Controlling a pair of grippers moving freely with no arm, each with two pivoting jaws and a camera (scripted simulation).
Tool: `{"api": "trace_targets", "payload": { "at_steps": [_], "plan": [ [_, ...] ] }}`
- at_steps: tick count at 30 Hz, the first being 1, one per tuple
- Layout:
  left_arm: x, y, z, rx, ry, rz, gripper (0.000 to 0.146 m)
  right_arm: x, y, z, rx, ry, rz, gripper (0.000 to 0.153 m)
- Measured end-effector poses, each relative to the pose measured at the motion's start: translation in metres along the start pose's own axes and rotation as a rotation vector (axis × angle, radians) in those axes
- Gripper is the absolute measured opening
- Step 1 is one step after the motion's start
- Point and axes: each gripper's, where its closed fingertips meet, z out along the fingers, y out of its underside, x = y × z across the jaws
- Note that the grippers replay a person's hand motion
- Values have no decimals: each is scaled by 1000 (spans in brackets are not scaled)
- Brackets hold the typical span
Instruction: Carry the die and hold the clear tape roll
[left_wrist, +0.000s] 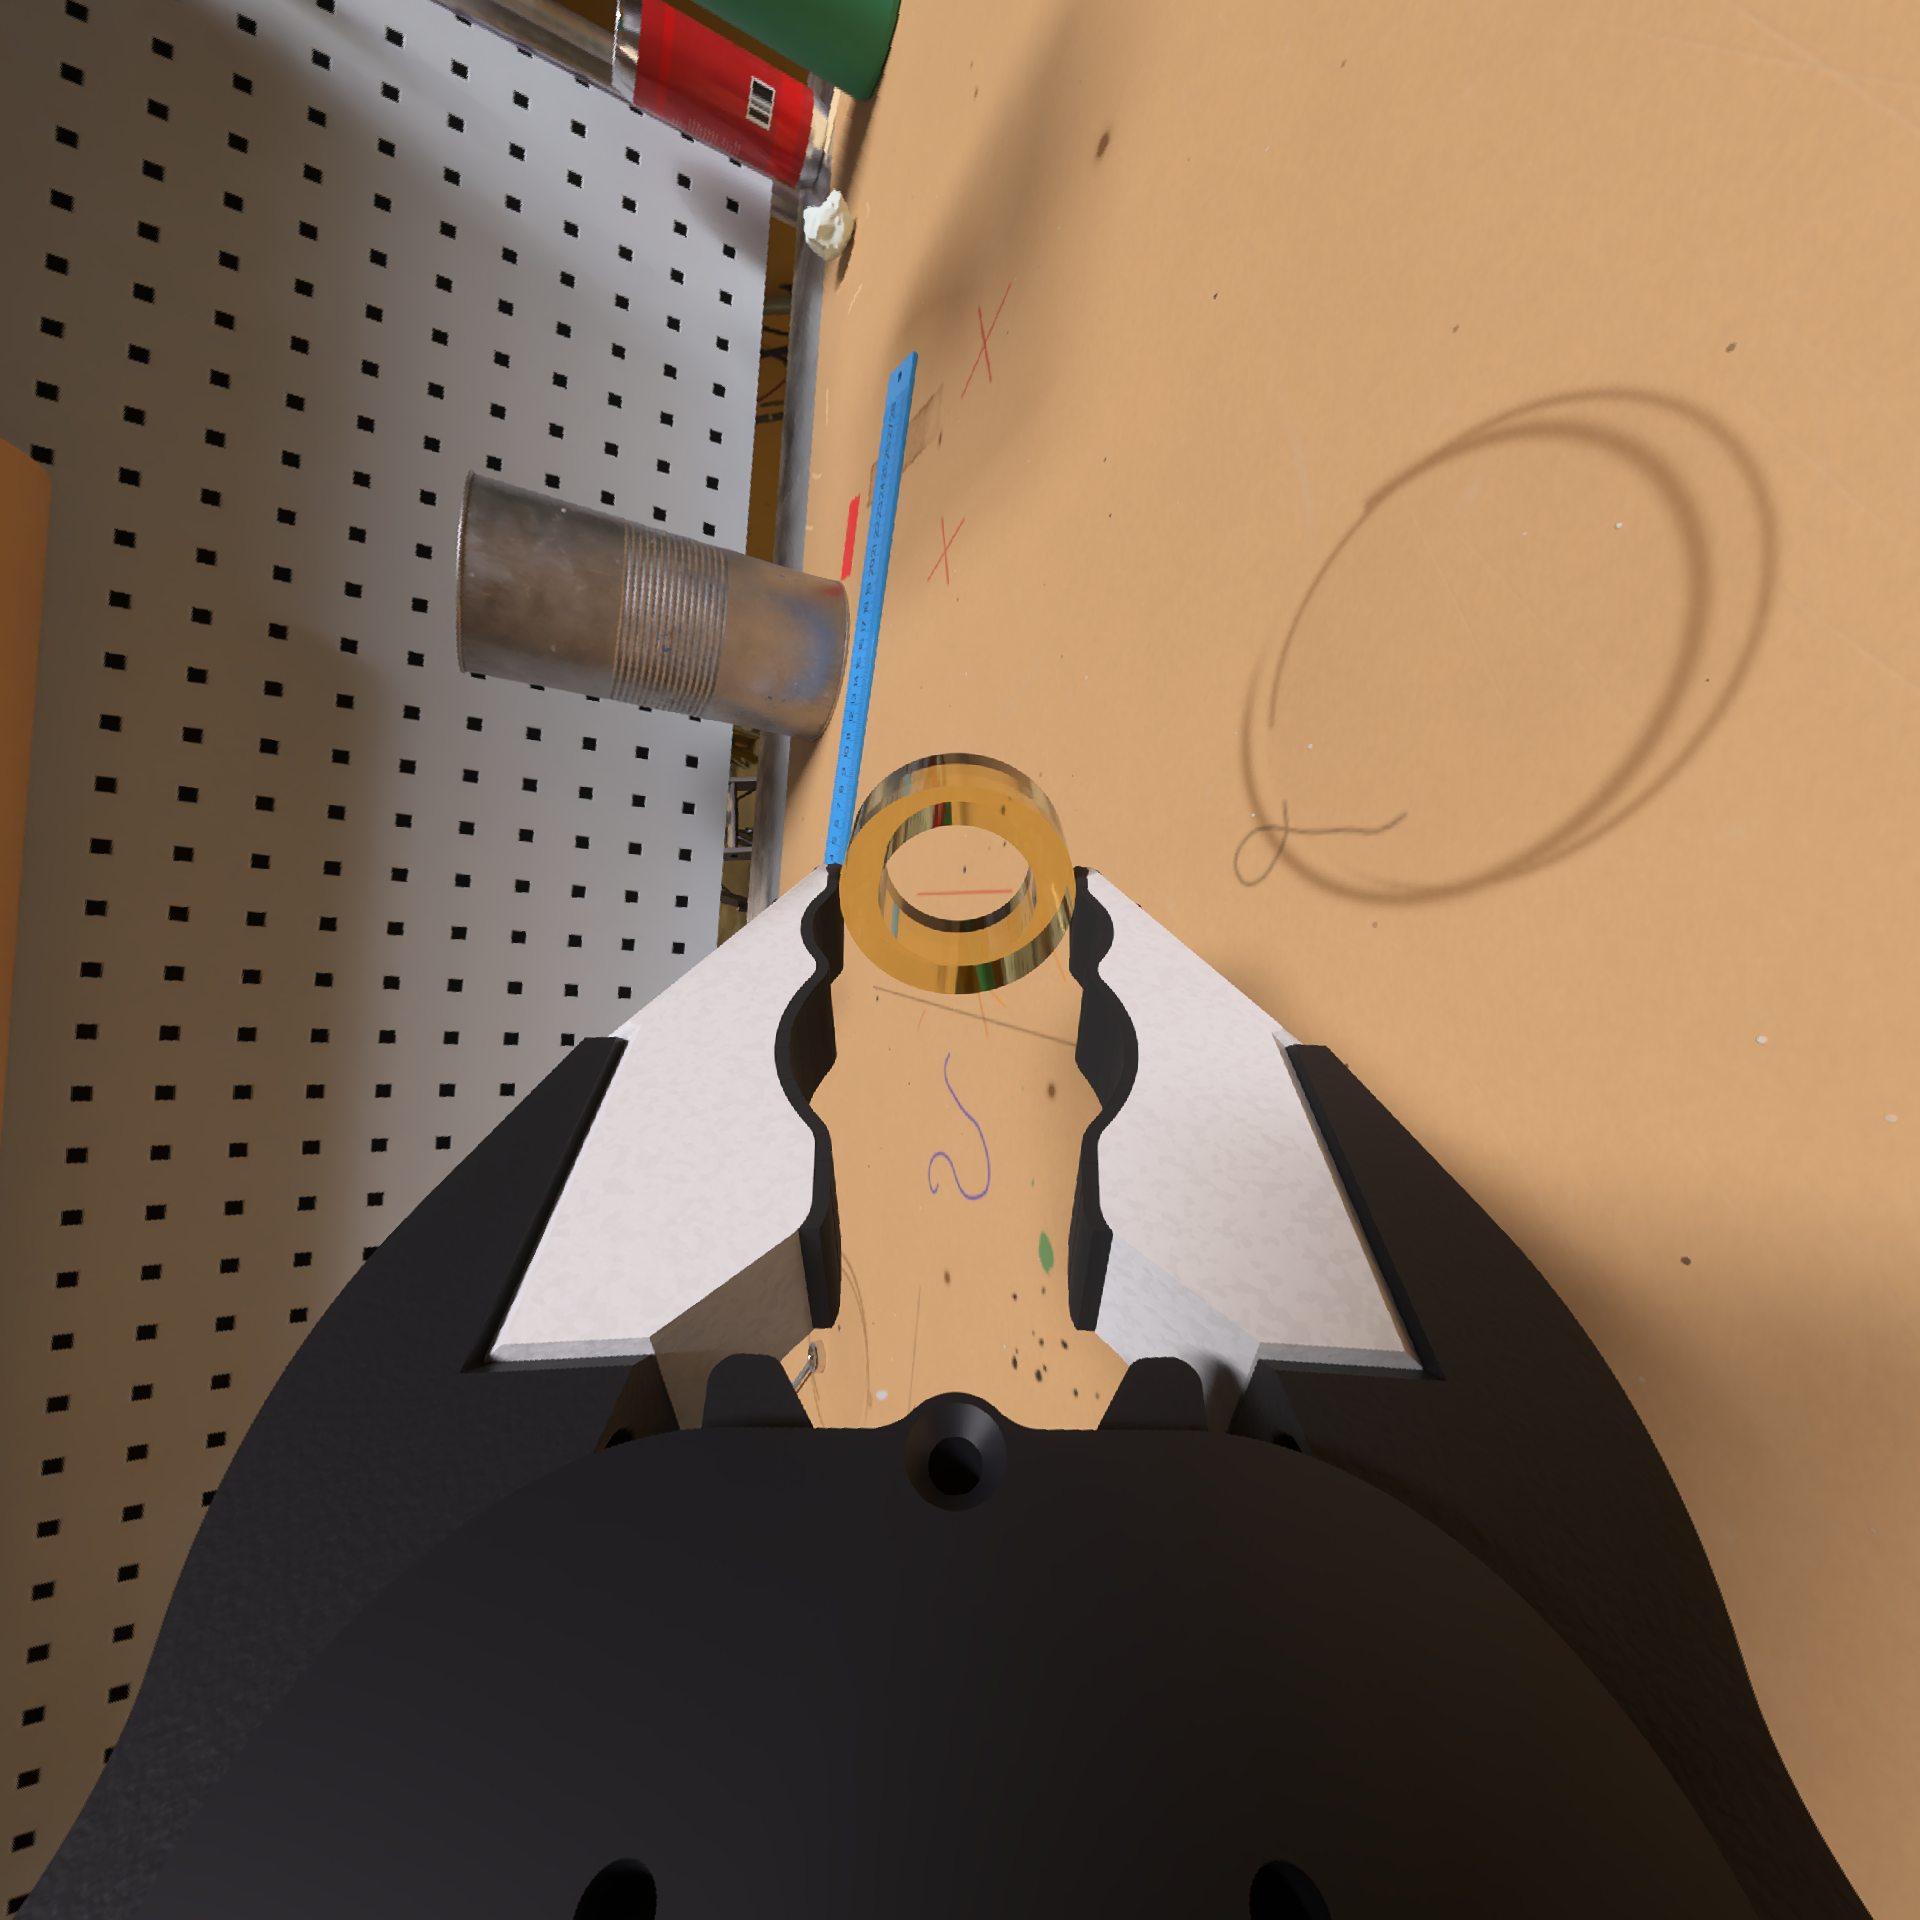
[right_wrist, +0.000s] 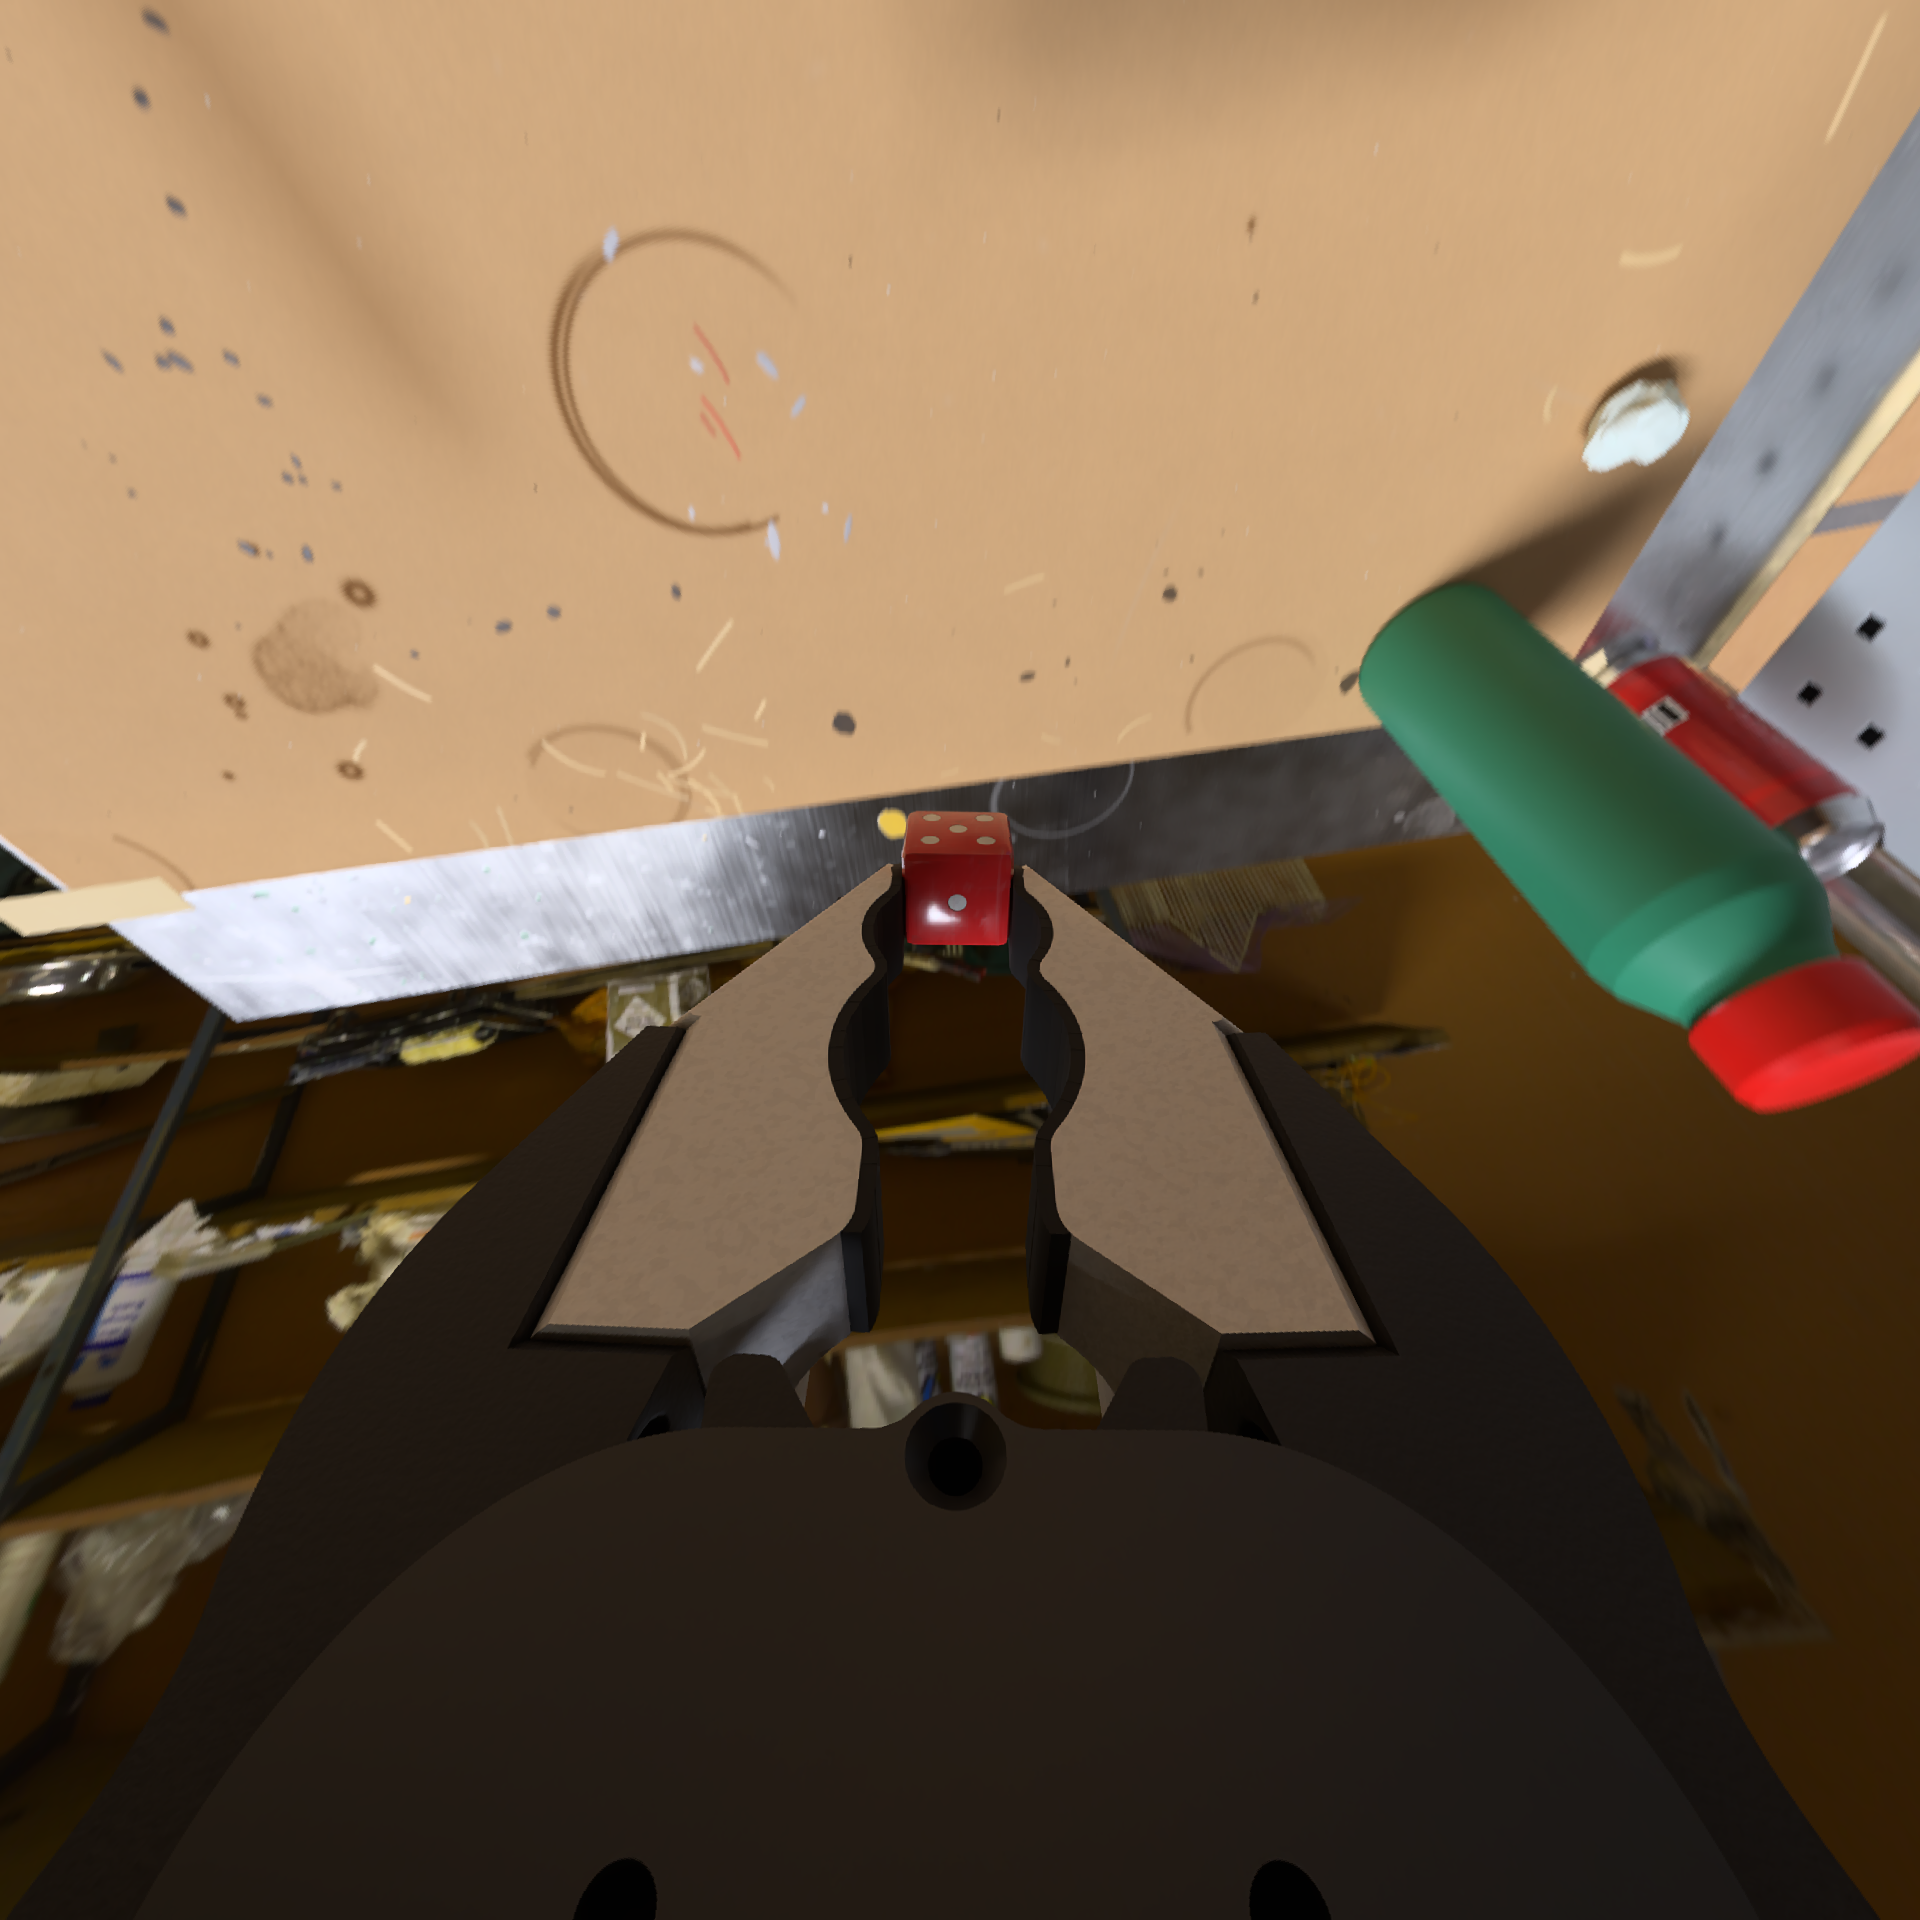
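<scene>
Tan, scuffed workbench board (left_wrist: 1455, 312) fills our left wrist view, ring stains and pen scribbles all over it, with a grey perforated pegboard (left_wrist: 312, 520) running along one side; our left gripper (left_wrist: 956, 894) has its fingertips closed narrow onto the clear, amber-tinted tape roll (left_wrist: 954, 875), the ring pinched at its two outer sides and facing us with its hole open; just past it a thin blue ruler (left_wrist: 873, 613) lies on the board, a dull grey metal cylinder (left_wrist: 644, 613) sits near the pegboard, and a small white crumpled lump (left_wrist: 828, 221) shows farther off. Over on our right wrist view, our right gripper (right_wrist: 956, 902) has its tips clamped on the small red die with pale pips (right_wrist: 956, 878); the die sits against the metal-trimmed edge of the board (right_wrist: 468, 914), cluttered shelves below; a green bottle with a red cap (right_wrist: 1621, 831) lies to the side, a red canister (right_wrist: 1714, 738) just behind it.
</scene>
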Motion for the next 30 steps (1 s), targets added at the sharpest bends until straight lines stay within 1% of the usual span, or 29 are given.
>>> {"api": "trace_targets", "payload": {
  "at_steps": [2, 5, 9, 12, 14, 19, 25, 30],
  "plan": [
    [1, 0, -1, 2, 5, -4, 43, 4, -11, 12, 42, -11, -1, 19],
    [4, 0, -1, 6, 13, -4, 43, 9, -16, 27, 65, -27, 11, 19],
    [7, -2, -1, 8, 22, -2, 43, 15, -16, 29, 91, -55, 35, 19],
    [8, -4, -1, 9, 26, -1, 43, 17, -15, 32, 67, -63, 20, 19],
    [10, -5, -2, 11, 30, 0, 43, 16, -17, 37, 76, -83, 29, 19],
    [14, -8, -3, 16, 40, 11, 43, 18, -7, 53, 89, -128, 106, 19],
    [17, -10, -3, 17, 51, 9, 43, 19, 10, 84, 7, -90, 154, 19],
    [20, -11, -3, 17, 60, 12, 43, 14, 11, 106, 8, -113, 175, 19]
  ]
}}
